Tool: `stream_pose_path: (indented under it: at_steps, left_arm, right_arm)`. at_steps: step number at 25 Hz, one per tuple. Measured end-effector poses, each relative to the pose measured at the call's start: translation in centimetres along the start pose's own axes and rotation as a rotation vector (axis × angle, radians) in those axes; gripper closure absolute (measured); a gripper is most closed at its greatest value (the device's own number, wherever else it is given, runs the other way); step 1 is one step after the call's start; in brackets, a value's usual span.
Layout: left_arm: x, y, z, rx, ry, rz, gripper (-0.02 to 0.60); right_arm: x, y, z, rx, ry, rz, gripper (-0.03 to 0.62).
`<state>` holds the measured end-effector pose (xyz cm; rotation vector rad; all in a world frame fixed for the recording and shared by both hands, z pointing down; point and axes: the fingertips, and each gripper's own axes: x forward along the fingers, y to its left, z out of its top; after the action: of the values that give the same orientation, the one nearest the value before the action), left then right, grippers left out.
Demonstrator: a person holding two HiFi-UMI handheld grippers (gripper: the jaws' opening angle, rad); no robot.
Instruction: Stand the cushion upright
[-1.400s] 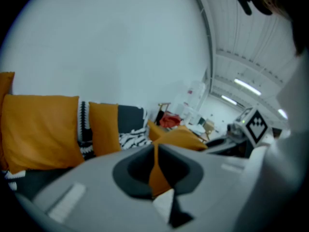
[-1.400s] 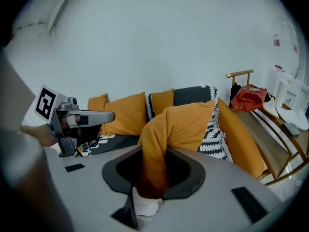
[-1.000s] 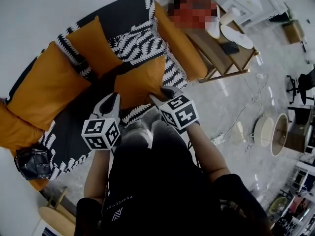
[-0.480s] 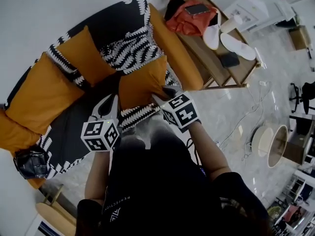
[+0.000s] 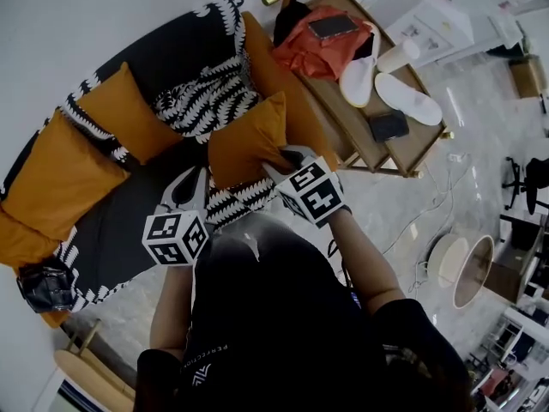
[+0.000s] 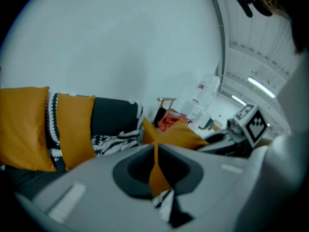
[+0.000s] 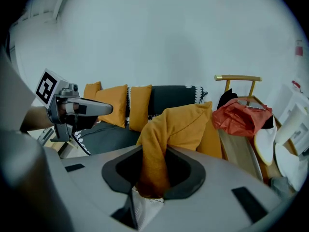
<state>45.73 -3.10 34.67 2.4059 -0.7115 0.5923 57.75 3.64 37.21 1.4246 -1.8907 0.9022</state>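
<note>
An orange cushion with black-and-white trim stands tilted on the sofa seat, close to the sofa's right arm. My left gripper is shut on the cushion's lower left edge; in the left gripper view a thin orange strip of the cushion runs between the jaws of this gripper. My right gripper is shut on the lower right corner. In the right gripper view the bunched orange cloth of the cushion rises out of its jaws.
The sofa has a black cover with white leaf print and other orange cushions along its back. A black bag lies at its left end. A wooden bench on the right holds a red cloth, white slippers and a dark wallet.
Both grippers have carried the cushion to the right along the seat, nearer the sofa's orange arm. Their hold on it is the same.
</note>
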Motion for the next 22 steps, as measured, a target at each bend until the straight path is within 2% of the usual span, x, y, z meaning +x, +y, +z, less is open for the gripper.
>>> stream_pose_path:
  at_steps: [8,17,22]
  left_arm:
    - [4.1,-2.2,0.8,-0.015,0.006,0.002,0.552]
    - [7.3,-3.9,1.5,-0.007,0.02,-0.01,0.552]
    - [8.2,-4.3,1.4,0.001,0.032,-0.007,0.552]
  right_arm:
    - [-0.1,-4.7,-0.3,-0.08,0.025,-0.009,0.488]
    - [0.4,-7.7,-1.3,-0.239,0.06,-0.067,0.48]
    - [0.8,-8.9,-2.6,-0.254,0.079,-0.083,0.477]
